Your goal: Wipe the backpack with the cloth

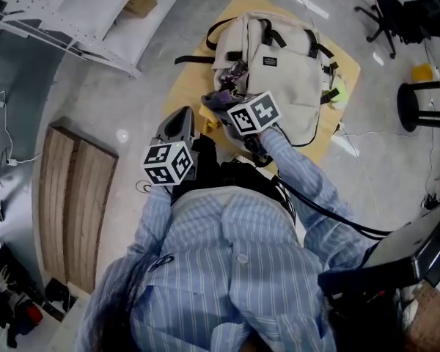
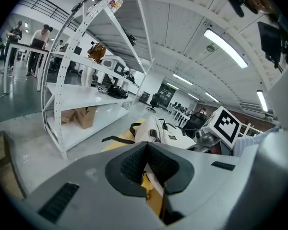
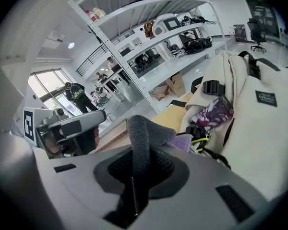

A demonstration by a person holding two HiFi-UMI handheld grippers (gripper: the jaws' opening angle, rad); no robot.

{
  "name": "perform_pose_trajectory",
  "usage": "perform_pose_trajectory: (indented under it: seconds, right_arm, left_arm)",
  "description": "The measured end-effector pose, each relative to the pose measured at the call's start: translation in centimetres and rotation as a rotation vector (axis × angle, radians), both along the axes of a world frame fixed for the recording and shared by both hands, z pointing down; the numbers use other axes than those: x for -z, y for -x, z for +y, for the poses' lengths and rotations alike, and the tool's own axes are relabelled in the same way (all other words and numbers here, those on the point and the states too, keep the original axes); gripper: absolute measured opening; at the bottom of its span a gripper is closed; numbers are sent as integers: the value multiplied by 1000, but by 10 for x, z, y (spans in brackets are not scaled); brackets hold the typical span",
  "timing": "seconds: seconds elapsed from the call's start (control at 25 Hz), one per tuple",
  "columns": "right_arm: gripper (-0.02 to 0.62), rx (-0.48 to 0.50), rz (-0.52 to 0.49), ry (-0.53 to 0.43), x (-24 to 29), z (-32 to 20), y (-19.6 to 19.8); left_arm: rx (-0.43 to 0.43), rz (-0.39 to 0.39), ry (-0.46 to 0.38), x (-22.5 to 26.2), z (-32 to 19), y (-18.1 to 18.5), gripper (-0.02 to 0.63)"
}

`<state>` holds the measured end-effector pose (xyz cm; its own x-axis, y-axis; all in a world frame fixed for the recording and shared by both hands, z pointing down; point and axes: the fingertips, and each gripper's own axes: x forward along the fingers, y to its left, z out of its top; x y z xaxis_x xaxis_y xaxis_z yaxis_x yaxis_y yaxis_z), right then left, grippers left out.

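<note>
A cream backpack (image 1: 279, 72) lies flat on a yellow board (image 1: 187, 86) on the floor; it also shows in the left gripper view (image 2: 165, 133) and fills the right side of the right gripper view (image 3: 259, 123). My right gripper (image 1: 224, 105) (image 3: 136, 152) is shut on a grey cloth (image 1: 218, 100) (image 3: 141, 128), held just off the backpack's near-left side, beside a purple patterned item (image 3: 213, 113) in its side pocket. My left gripper (image 1: 182, 117) (image 2: 145, 150) hovers to the left over the board's near edge, jaws together with nothing between them.
White shelving racks (image 1: 81, 20) stand at the left. A wooden pallet (image 1: 73, 204) lies on the floor at the near left. An office chair (image 1: 385, 13) and a black stool (image 1: 418, 101) stand at the right. People (image 2: 38, 37) stand far off at tables.
</note>
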<state>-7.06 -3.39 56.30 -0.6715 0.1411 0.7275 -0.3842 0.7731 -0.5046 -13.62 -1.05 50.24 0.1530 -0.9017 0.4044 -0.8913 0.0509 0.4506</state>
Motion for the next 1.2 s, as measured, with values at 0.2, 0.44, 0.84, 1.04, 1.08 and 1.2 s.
perform_pose_trajectory:
  seconds: [0.2,0.44,0.84,1.04,1.08,1.2]
  right_arm:
    - [54,-36,-39,63,3,37,-26]
    - [54,-44,-44,118,-1,82,-60]
    - [54,-117,-72,194,-11,106,-109]
    - [54,-163,-136,180,9,98,-110]
    - [54,-173,-168,172,19,93,-105]
    - [54,-215,-255,135,47,69,-89]
  left_arm:
    - [0,11,1,-2,19,-19,5]
    - [-18,9,4,-1,38,-42,5]
    - [-28,-9,11,-6,53,-63,5]
    - [-45,-16,15,-9,54,-72,5]
    - [-50,-17,14,-8,53,-74,5]
    - [-66,-20,11,-6,49,-79,5]
